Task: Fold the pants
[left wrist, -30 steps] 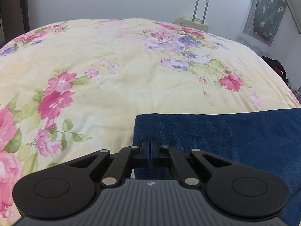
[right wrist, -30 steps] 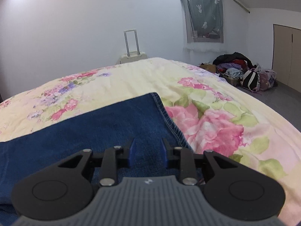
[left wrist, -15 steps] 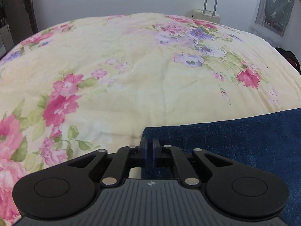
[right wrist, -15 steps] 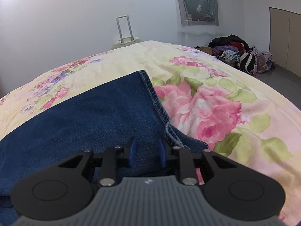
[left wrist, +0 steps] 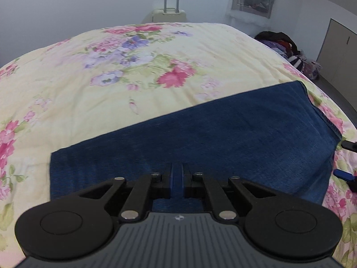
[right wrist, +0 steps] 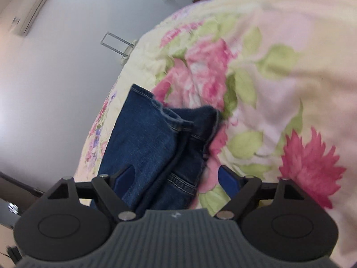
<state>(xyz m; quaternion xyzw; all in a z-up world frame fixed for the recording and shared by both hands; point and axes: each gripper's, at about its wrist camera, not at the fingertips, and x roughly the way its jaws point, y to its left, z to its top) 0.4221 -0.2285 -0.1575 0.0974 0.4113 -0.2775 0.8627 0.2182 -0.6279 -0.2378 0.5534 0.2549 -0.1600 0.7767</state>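
Dark blue denim pants (left wrist: 223, 134) lie folded in a long flat band across the flowered bedspread (left wrist: 133, 78). My left gripper (left wrist: 177, 169) hovers over the band's near edge around its middle, shut to a narrow slit with nothing pinched. At the right end, my right gripper (left wrist: 345, 159) shows as two blue tips beside the hem. In the right wrist view, which is rolled, the right gripper (right wrist: 176, 176) has its jaws opening wide. The layered end of the pants (right wrist: 145, 140) lies between them, and the pads do not press on it.
A cream suitcase (left wrist: 169, 15) with a raised handle stands behind the bed's far edge. A pile of clothes and bags (left wrist: 283, 44) lies on the floor at the right, near a cupboard door (left wrist: 334, 51). Bare bedspread stretches beyond the pants.
My left gripper slid right from the pants' left corner to their middle, its jaws parting slightly. My right gripper rolled, dropped toward the hem end and opened wide.
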